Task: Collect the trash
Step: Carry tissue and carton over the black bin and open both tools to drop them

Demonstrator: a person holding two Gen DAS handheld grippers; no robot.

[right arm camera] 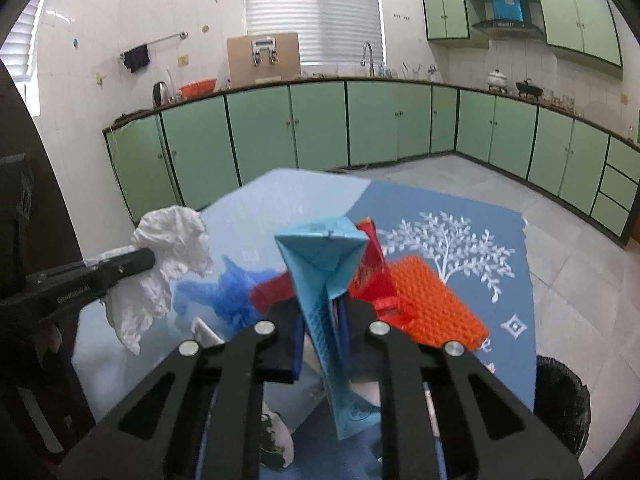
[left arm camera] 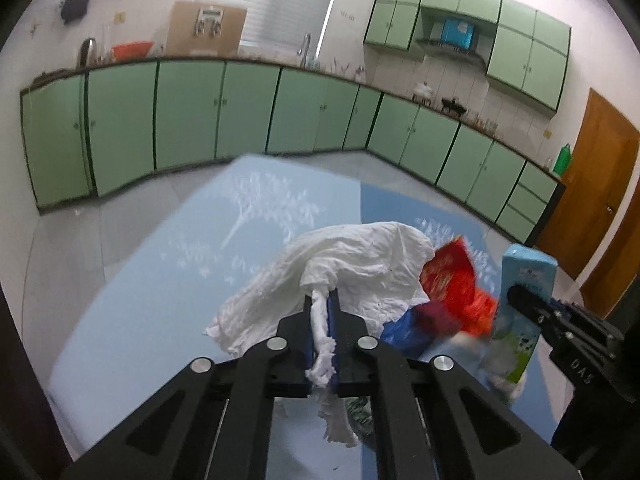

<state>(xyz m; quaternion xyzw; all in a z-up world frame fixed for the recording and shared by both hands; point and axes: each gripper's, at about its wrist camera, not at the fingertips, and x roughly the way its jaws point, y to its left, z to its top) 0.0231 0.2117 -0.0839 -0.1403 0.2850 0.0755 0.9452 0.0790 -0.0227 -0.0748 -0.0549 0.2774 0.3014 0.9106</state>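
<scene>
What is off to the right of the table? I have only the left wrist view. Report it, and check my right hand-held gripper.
Observer: A black-lined trash bin stands on the floor beside the table's right edge.
Operator: Confirm the right grip.
Observer: The right hand-held gripper is shut on the blue milk carton, squeezing its body flat.
Operator: Tell me what remains on the table.
Observer: An orange bumpy-textured piece lies on the dark blue mat, behind the carton.
Operator: And my left?
Observer: The left hand-held gripper is shut on the white paper towel.
</scene>
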